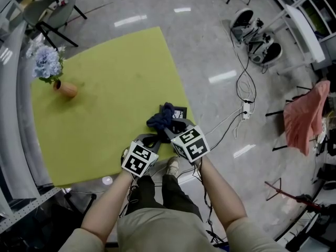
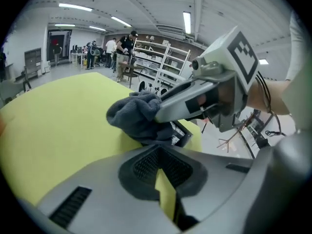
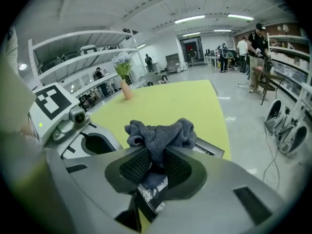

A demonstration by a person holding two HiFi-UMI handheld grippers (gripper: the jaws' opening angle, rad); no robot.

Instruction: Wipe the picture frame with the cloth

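Observation:
A dark blue cloth (image 1: 161, 117) lies bunched on a small black picture frame (image 1: 180, 111) near the right edge of the yellow-green table (image 1: 105, 125). My right gripper (image 1: 171, 128) is shut on the cloth (image 3: 161, 133), pinching a fold between its pads just above the frame (image 3: 210, 150). My left gripper (image 1: 150, 139) hovers close beside it to the left, over the table, its jaws nearly together with nothing between them. In the left gripper view the cloth (image 2: 136, 116) covers most of the frame (image 2: 183, 134), ahead of the left gripper (image 2: 159, 156).
A vase of pale blue flowers (image 1: 59, 80) stands at the table's far left. On the floor to the right lie cables and a power strip (image 1: 245, 109). A chair draped in pink fabric (image 1: 307, 117) is farther right. Shelving and people stand in the background.

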